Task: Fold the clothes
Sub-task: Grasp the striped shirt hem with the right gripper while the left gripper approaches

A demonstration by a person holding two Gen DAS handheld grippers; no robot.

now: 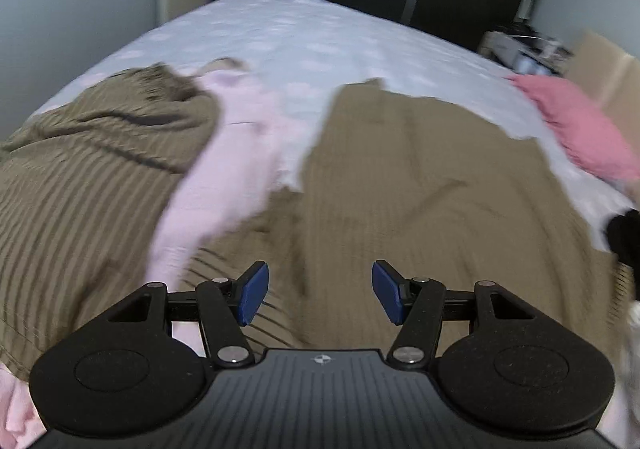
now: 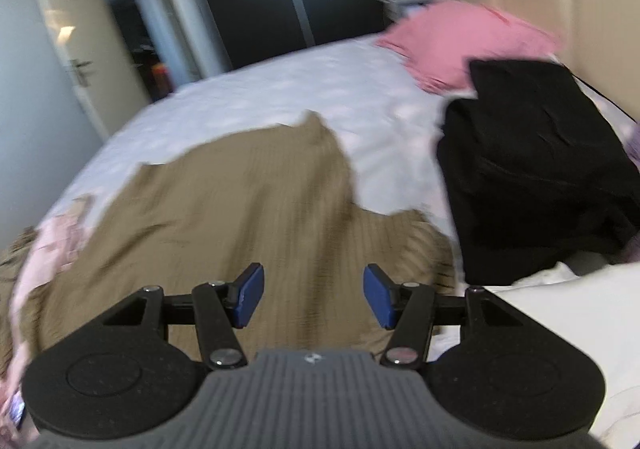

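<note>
Both grippers — left gripper (image 1: 320,297), right gripper (image 2: 313,295) — hang released over the olive garment (image 1: 420,185); blurred, they risk pinching the pale pink garment (image 1: 224,169) too

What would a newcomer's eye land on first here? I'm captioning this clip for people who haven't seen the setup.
Probably the big olive-brown ribbed garment spread over the white bed, directly ahead of both open grippers, left and right. Next, a pale pink garment lying across its left part, and a black clothes pile with a pink piece behind it on the right.
</note>
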